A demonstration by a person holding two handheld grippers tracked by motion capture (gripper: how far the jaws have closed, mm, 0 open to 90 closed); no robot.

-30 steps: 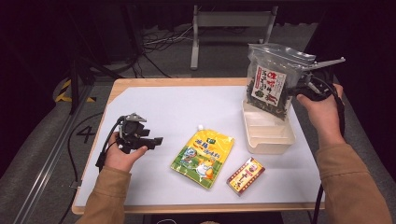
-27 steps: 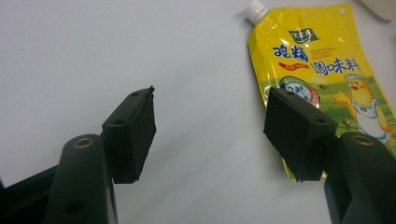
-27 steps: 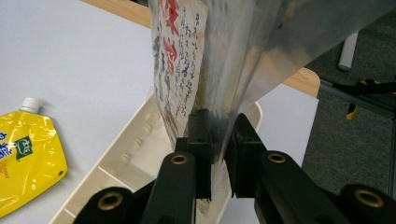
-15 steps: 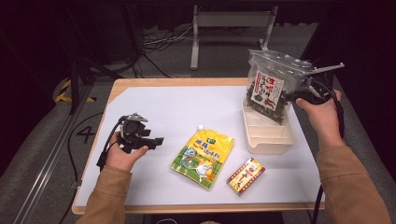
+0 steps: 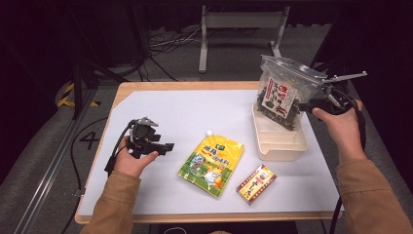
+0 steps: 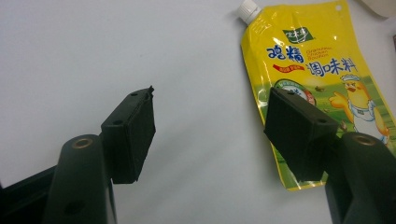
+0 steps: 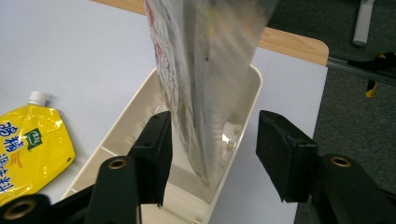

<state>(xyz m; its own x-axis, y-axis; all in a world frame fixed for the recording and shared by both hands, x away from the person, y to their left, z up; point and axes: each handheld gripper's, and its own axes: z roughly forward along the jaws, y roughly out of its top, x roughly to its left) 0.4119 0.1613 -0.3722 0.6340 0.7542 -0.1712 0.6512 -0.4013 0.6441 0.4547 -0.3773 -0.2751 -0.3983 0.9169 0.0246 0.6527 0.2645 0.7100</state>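
A clear bag of dark dried food with a red-and-white label [image 5: 278, 95] stands upright with its bottom in the far end of a cream plastic tray [image 5: 282, 151]. My right gripper [image 5: 304, 105] is open at the bag's right side. In the right gripper view the bag [image 7: 205, 70] hangs between the spread jaws of that gripper [image 7: 212, 140], and neither pad presses on it, above the tray [image 7: 121, 140]. My left gripper [image 5: 168, 146] rests open on the white table. Its jaws [image 6: 210, 116] are empty and point toward a yellow spouted pouch [image 6: 322, 70].
The yellow pouch [image 5: 212, 161] lies flat at the table's middle, and a small red-and-yellow packet [image 5: 255, 183] lies to its right near the front edge. A white sheet [image 5: 195, 112] covers the wooden table. Dark floor, cables and a metal stand lie beyond the far edge.
The bag has come down a little and now stands more upright in the tray, with the right hand following it. The left gripper has not moved.
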